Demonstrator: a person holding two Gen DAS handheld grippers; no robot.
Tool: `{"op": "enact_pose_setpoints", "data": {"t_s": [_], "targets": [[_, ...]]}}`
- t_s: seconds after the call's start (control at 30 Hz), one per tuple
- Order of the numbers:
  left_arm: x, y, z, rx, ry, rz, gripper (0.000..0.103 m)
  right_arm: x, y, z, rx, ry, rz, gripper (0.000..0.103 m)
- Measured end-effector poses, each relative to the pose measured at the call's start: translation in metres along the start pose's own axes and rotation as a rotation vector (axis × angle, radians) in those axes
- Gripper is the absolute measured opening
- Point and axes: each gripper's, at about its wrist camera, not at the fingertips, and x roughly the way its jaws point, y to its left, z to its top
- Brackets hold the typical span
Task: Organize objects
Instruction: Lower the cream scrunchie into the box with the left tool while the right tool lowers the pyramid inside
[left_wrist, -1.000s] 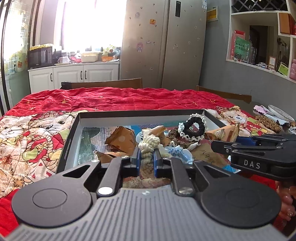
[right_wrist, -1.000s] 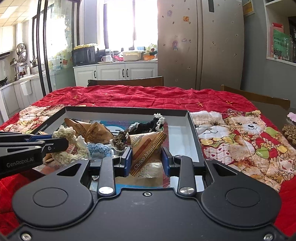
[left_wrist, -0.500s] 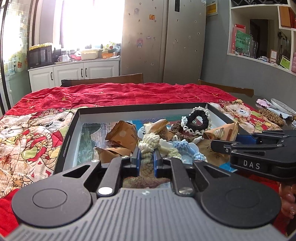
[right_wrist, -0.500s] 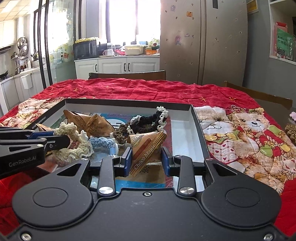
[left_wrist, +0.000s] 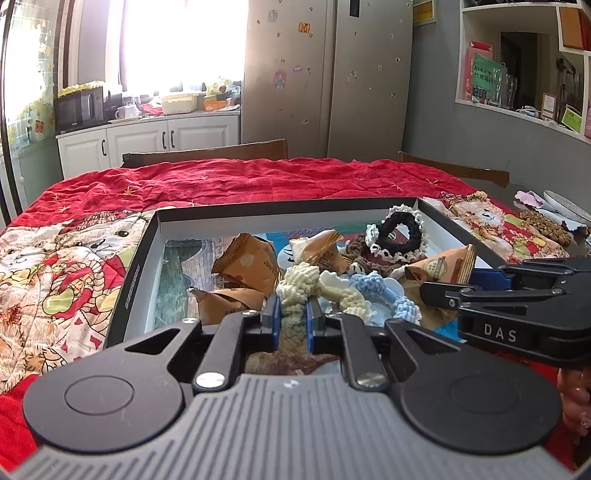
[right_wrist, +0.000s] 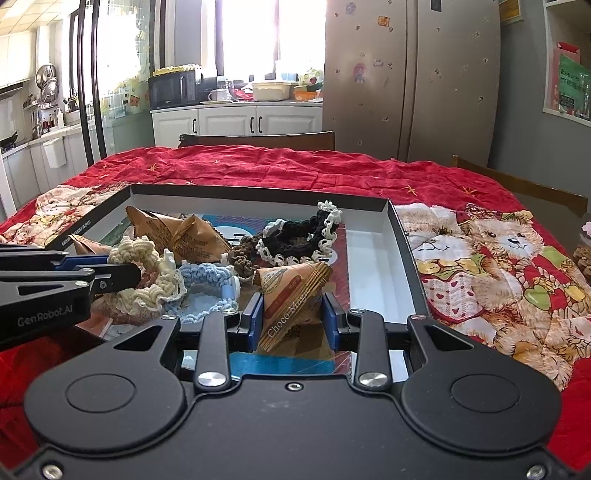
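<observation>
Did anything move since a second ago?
Hardly. The left gripper stays shut on the cream scrunchie, the right gripper on the snack packet. Both views have tipped slightly, so the tray sits lower. Everything in the tray stayed put.

"DAS" in white letters on side of my right gripper (left_wrist: 476, 282), seen from left wrist view; "GenRobot.AI" in white on side of my left gripper (right_wrist: 122, 271), seen from right wrist view; "Choco Mage", as far as I read it, runs slantwise along brown snack packet (right_wrist: 291, 302) clamped between my right pads; round seal on same packet too small to read; white lettering on dark rim of box (left_wrist: 130, 284), on fridge stickers and on green shelf sign all illegible to me
</observation>
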Motion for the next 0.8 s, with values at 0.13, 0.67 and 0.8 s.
{"op": "enact_pose_setpoints", "data": {"t_s": [0.13,0.67,0.8], "targets": [[0.0024,0.0013,-0.0007,-0.004,0.010,0.001,0.016,0.0016,0.0005,-0.0001,-0.004,0.010,0.003,0.032],[0.0073,0.0028,-0.0023,-0.008,0.035,0.006,0.016,0.0048,0.0028,0.0009,-0.022,0.029,0.001,0.032],[0.0078,0.0026,-0.0023,-0.005,0.036,0.008,0.017,0.0053,0.0037,0.0012,-0.025,0.035,-0.002,0.032]]}}
